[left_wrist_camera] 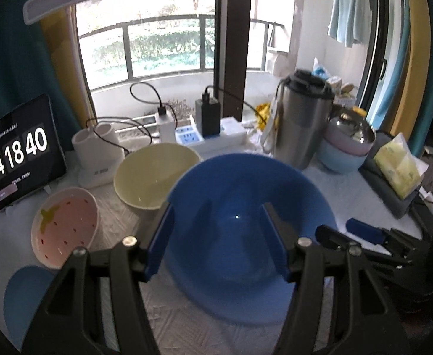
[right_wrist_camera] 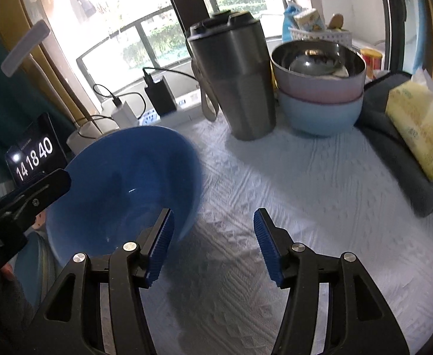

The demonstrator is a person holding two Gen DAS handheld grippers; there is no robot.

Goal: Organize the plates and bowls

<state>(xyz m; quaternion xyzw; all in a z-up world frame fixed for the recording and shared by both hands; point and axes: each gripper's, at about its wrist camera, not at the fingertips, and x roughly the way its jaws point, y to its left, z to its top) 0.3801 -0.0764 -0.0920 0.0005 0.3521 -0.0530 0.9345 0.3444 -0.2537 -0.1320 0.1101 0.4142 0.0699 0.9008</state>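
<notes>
A dark blue bowl (left_wrist_camera: 240, 201) sits tilted between the wide-apart fingers of my left gripper (left_wrist_camera: 216, 230); the right finger reaches inside it, the left stands outside its rim. The same bowl (right_wrist_camera: 121, 183) shows at the left of the right wrist view. My right gripper (right_wrist_camera: 213, 242) is open and empty over the white cloth, right of that bowl. A cream bowl (left_wrist_camera: 154, 174) and a pink strawberry-pattern bowl (left_wrist_camera: 65, 224) stand left of it. A stack of a steel bowl (right_wrist_camera: 317, 59) in a pink and a light blue bowl (right_wrist_camera: 320, 115) stands at the back right.
A steel tumbler (right_wrist_camera: 234, 82) stands beside the bowl stack. A tablet clock (left_wrist_camera: 18, 153), a white holder (left_wrist_camera: 98, 148) and a power strip with chargers (left_wrist_camera: 207, 130) line the back. A tissue pack (right_wrist_camera: 417, 124) lies on a dark pouch at the right. A blue plate (left_wrist_camera: 24, 295) lies front left.
</notes>
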